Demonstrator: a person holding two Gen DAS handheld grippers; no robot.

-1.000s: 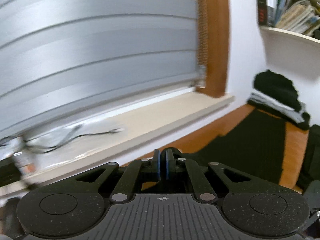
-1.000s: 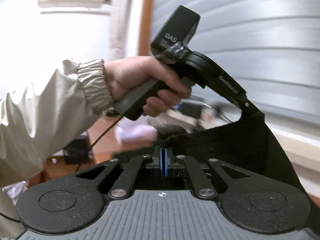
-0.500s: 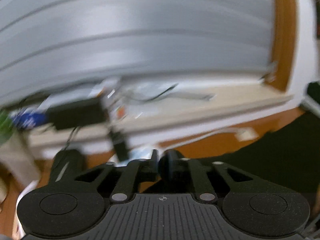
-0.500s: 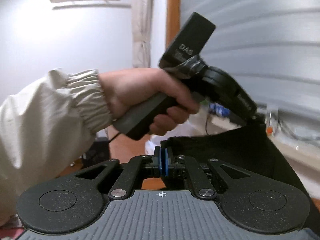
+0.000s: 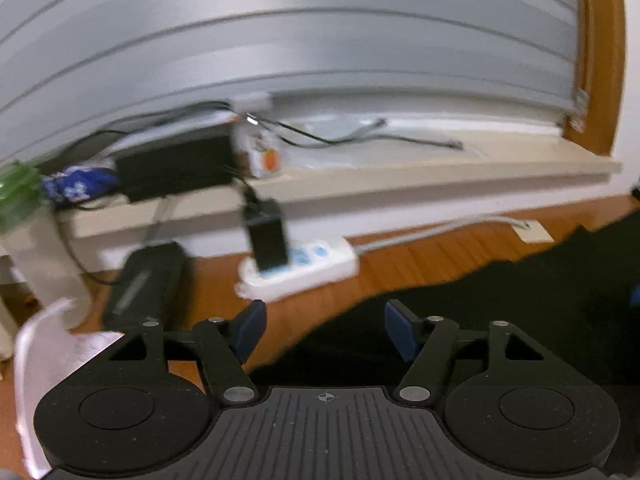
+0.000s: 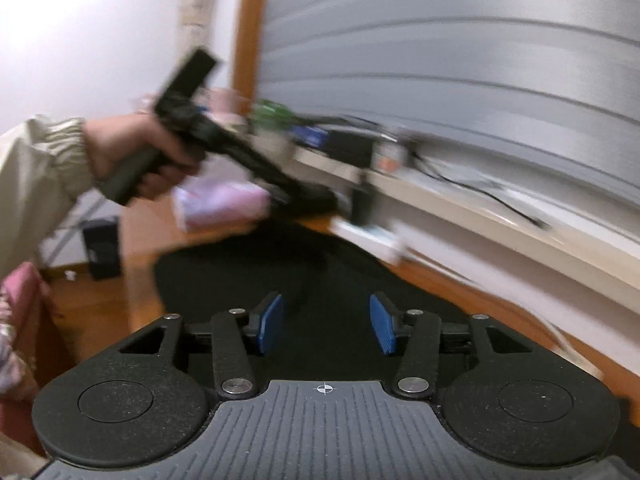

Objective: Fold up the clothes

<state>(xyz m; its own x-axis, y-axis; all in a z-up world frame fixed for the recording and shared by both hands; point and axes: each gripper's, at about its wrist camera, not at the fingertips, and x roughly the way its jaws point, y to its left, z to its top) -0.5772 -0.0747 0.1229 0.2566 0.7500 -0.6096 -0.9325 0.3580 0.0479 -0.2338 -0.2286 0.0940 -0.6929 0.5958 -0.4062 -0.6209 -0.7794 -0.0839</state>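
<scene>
Fingers spread wide on my left gripper (image 5: 325, 332) and right gripper (image 6: 326, 325), nothing held. Black garment (image 6: 248, 276) lies flat beneath both, power strip (image 5: 298, 270) just beyond it.

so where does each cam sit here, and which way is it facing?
Left wrist: sits on the left gripper, looks low along its open fingers at the black garment, power strip and window sill.
Right wrist: sits on the right gripper, fingers open, faces the garment; shows the person's left hand holding the other gripper.
Shared: garment, sill, power strip, shutter.
</scene>
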